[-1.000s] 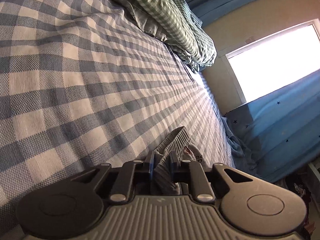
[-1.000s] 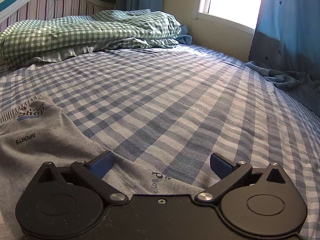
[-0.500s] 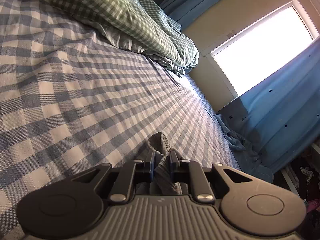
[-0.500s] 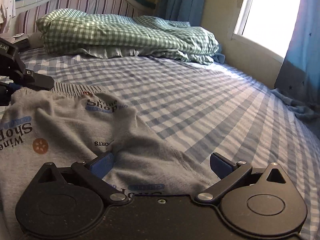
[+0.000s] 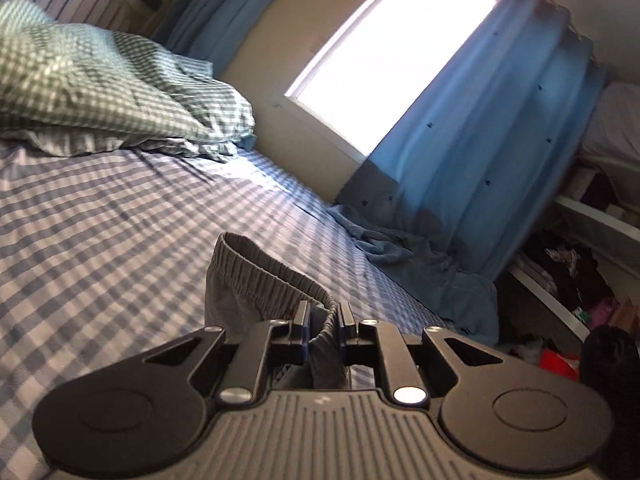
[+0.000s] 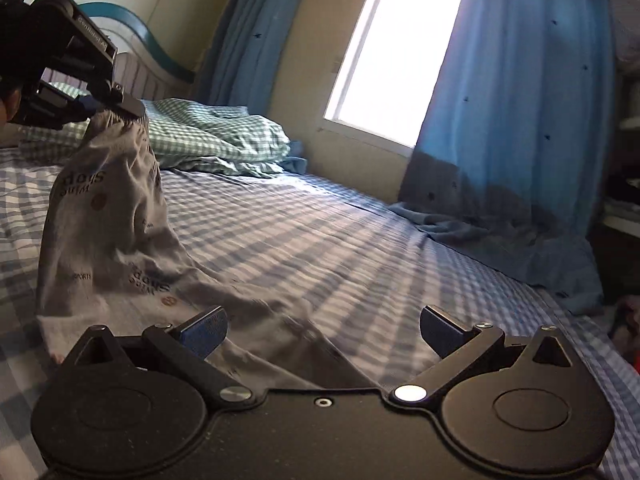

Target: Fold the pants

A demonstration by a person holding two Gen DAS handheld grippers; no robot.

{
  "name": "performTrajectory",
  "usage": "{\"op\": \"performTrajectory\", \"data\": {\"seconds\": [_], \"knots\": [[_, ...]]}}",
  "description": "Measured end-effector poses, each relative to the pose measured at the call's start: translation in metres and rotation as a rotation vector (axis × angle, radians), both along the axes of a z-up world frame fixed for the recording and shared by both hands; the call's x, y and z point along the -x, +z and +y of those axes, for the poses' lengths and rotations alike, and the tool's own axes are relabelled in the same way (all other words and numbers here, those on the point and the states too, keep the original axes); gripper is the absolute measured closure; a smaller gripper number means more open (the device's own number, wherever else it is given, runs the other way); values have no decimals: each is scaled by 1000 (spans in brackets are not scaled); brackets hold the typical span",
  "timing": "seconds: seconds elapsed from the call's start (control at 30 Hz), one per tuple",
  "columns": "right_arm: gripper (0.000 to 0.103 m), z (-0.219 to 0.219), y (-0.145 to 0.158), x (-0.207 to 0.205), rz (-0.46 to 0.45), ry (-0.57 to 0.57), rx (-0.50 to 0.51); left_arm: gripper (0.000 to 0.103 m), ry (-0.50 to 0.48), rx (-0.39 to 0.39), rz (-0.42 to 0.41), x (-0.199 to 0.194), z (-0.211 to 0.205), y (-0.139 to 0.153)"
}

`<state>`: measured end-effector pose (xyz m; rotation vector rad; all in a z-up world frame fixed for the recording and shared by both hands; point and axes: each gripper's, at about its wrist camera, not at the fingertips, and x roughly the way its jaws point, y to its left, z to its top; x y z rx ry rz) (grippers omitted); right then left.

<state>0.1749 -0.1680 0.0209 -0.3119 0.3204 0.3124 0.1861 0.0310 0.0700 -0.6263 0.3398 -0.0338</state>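
The left gripper [image 5: 323,322] clamps the elastic waistband of the grey printed pants [image 6: 108,216] and holds it raised above the blue-checked bed [image 6: 320,240], so the garment hangs in a peak with its lower part trailing on the sheet. The right gripper [image 6: 322,330], fingers spread wide and holding nothing, hovers low over the cloth's near edge. The step in hand appears to be lifting the waistband over for a fold; the next move likely calls for the free gripper to pin or pinch the trailing fabric so the fold lands square. Half a second earlier the pants lay nearly flat with the waistband just off the sheet; now it is hoisted well clear, and the left camera tilts up toward the window [image 5: 392,60] and curtain [image 5: 480,152].
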Motion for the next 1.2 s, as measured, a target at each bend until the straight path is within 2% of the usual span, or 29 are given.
{"op": "performTrajectory", "data": {"seconds": [0.1, 0.27, 0.53, 0.7, 0.77, 0.87, 0.97, 1.03, 1.07, 1.1, 1.13, 1.2], "knots": [[1, -35, -8, 17, 5, -87, -2, 89, -109, -58, -24, -1, -53, 14], [1, -90, -20, 48, 20, -211, -36, 89, -287, -98, -25, 0, -139, 16], [1, -158, -47, 91, 59, -429, -3, 90, -556, -176, 37, 15, -262, -25], [1, -188, -60, 114, 88, -507, -2, 89, -629, -351, 105, 28, -306, -73], [1, -195, -63, 122, 93, -532, -15, 88, -645, -376, 136, 31, -312, -89], [1, -201, -65, 127, 98, -559, -44, 84, -665, -362, 160, 37, -312, -98], [1, -201, -60, 131, 90, -572, -58, 71, -705, -313, 143, 42, -298, -86], [1, -199, -57, 131, 81, -579, -65, 52, -719, -274, 125, 46, -284, -73], [1, -197, -53, 130, 74, -584, -73, 36, -710, -257, 117, 49, -274, -66], [1, -195, -50, 128, 69, -588, -82, 28, -691, -248, 111, 53, -263, -62], [1, -193, -46, 125, 63, -592, -95, 26, -662, -246, 104, 53, -254, -55], [1, -187, -37, 117, 52, -595, -134, 13, -595, -271, 96, 56, -231, -48]]}}
